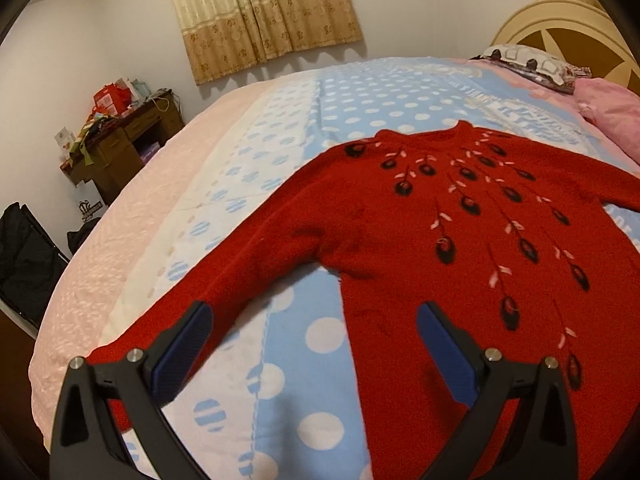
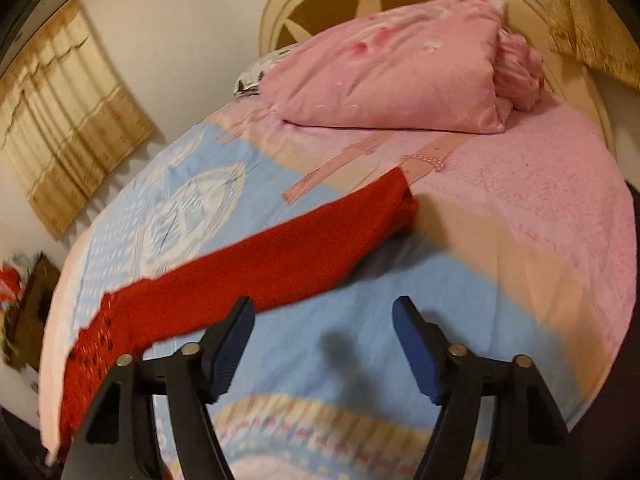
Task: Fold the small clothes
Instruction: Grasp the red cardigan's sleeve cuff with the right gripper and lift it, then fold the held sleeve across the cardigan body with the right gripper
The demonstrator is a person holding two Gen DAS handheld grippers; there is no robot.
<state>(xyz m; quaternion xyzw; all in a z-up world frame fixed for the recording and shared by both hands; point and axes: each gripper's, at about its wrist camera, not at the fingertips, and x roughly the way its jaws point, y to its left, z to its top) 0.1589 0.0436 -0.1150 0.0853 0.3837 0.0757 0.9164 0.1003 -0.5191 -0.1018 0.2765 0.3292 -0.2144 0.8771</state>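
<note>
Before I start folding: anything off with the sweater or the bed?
Nothing stands out. The red sweater lies flat, face up on the bed cover, sleeves spread out, no visible damage. Both the left gripper and right gripper are open, holding nothing.

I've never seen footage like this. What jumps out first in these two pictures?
A bright red sweater with dark flower stitching lies spread flat on a bed covered in blue, white-dotted cloth. The left gripper hangs open above its sleeve and side. In the other view the right gripper, also open, sits beside the outstretched sleeve, with a pink pillow at the headboard.
</note>
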